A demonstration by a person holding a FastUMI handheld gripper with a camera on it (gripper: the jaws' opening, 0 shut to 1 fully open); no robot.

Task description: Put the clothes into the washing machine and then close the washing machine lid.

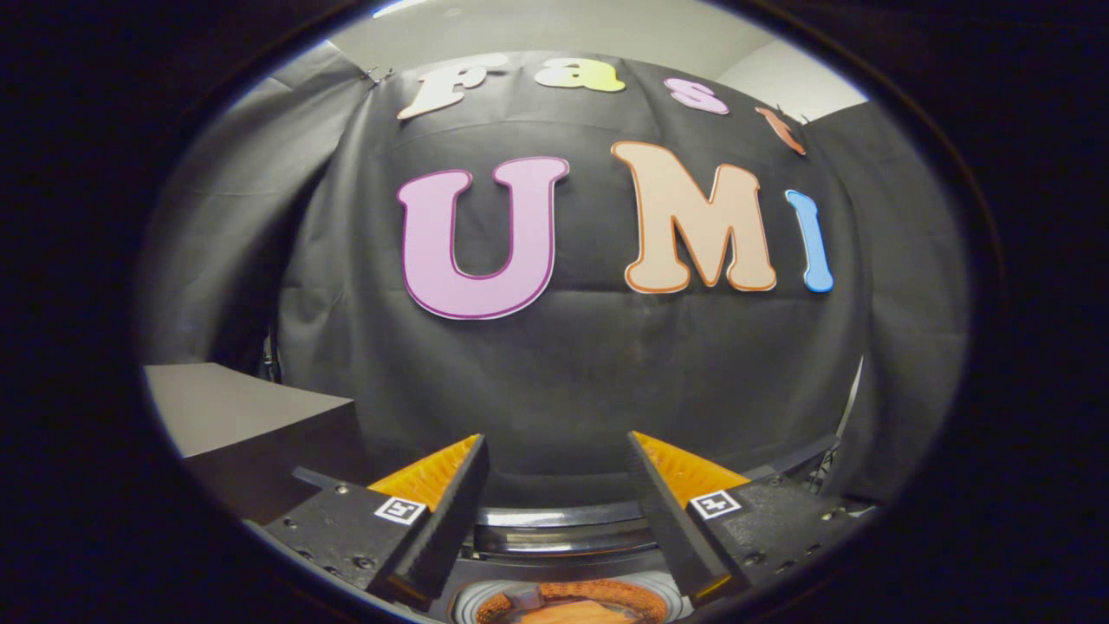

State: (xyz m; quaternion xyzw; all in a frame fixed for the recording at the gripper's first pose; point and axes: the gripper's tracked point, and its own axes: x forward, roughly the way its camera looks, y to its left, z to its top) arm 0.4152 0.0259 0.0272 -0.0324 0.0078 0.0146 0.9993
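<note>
Clothes of an orange colour (563,611) lie low and near, bunched inside a round pale-rimmed opening (468,598) directly below the gap between the fingers, only their top edge in sight. On the far left a grey flat-topped block (234,407) with a dark side face stands against the black cloth wall (563,381). Moving right, the left finger (442,520) rises at a slant, a small square black-and-white marker (400,510) on its dark mount. The gripper (559,511) holds its fingers wide apart, with nothing between them and nothing pressed. Through that gap shows the curved glossy dark rim of the washing machine (563,533), a bright highlight running along it, just above the opening with the clothes. Further right the right finger (671,520) mirrors the left, with its own square marker (716,503). Beyond both fingers the black cloth wall hangs far behind.
</note>
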